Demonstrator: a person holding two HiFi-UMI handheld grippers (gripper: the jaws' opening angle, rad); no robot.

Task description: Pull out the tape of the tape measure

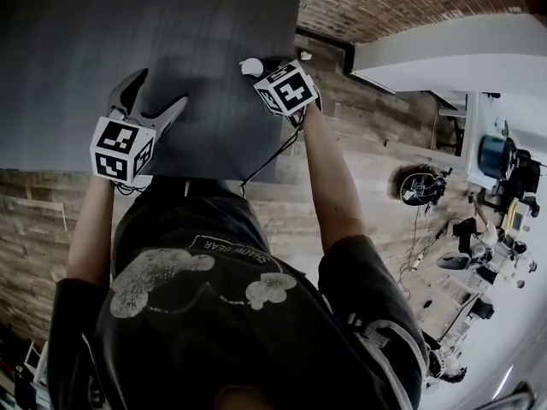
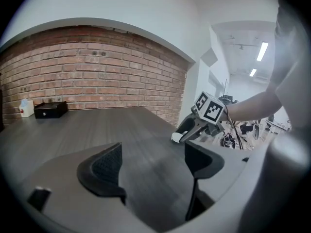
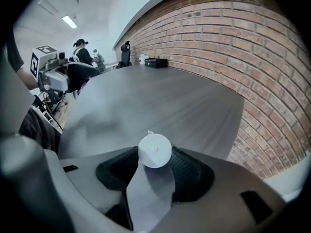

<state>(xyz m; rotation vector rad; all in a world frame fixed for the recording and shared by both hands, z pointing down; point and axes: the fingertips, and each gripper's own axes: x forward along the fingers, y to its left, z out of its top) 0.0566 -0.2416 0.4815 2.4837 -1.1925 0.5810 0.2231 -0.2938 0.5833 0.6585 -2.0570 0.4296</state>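
The tape measure is a small white round case near the right edge of the dark grey table. My right gripper is shut on it. In the right gripper view the white case sits pinched between the two black pads, with a small tab showing at its top. My left gripper hovers over the table to the left, apart from the case and open with nothing between its fingers. The left gripper view also shows the right gripper with the white case at its tip.
A black box and a small white item stand at the table's far end against the brick wall. The table's edge runs close by the right gripper, with wood floor beyond. A cable hangs from the right gripper.
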